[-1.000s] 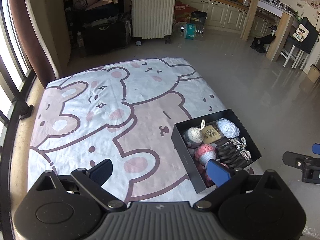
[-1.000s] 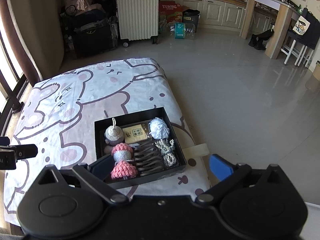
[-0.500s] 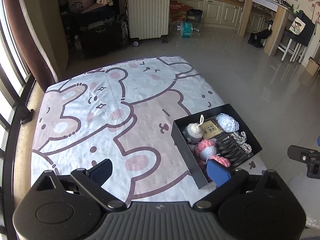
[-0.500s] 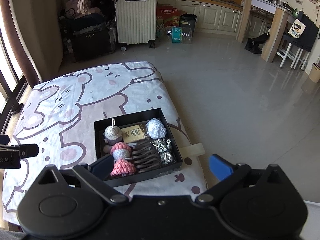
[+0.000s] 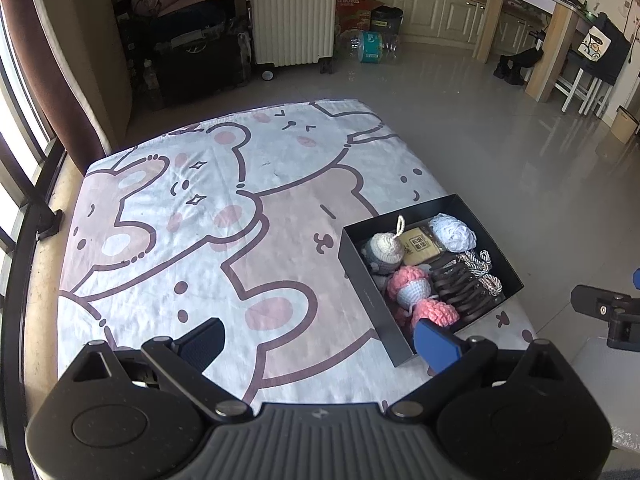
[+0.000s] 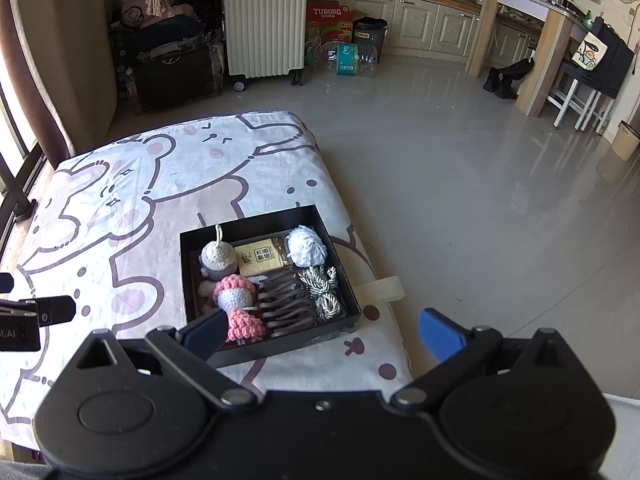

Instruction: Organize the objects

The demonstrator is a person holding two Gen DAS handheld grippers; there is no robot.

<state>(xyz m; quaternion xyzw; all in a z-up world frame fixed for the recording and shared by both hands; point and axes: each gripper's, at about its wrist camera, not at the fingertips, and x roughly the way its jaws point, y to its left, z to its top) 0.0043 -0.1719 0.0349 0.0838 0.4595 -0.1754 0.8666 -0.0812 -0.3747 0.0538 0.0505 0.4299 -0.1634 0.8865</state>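
A black open box [image 5: 362,280] [image 6: 188,276] sits near the right edge of a bear-print cloth [image 5: 180,220] [image 6: 120,208]. It holds pink crochet pieces [image 6: 236,298], a beige crochet bell [image 6: 218,254], a tan card [image 6: 260,258], a white yarn ball [image 6: 306,246], dark straps [image 6: 286,306] and twisted cords [image 6: 322,288]. My left gripper [image 5: 318,340] is open and empty above the cloth's near edge, left of the box. My right gripper [image 6: 324,330] is open and empty, above and just in front of the box.
A grey tiled floor [image 6: 480,200] lies right of the cloth. A white suitcase [image 6: 264,26], dark bags [image 5: 192,56], a water bottle [image 6: 352,58] and kitchen cabinets [image 6: 420,24] stand at the back. A curtain and window rail [image 5: 24,160] run along the left.
Both grippers have drawn back and up from the box, so the view is wider. Both stay open and empty. The box and its contents have not moved.
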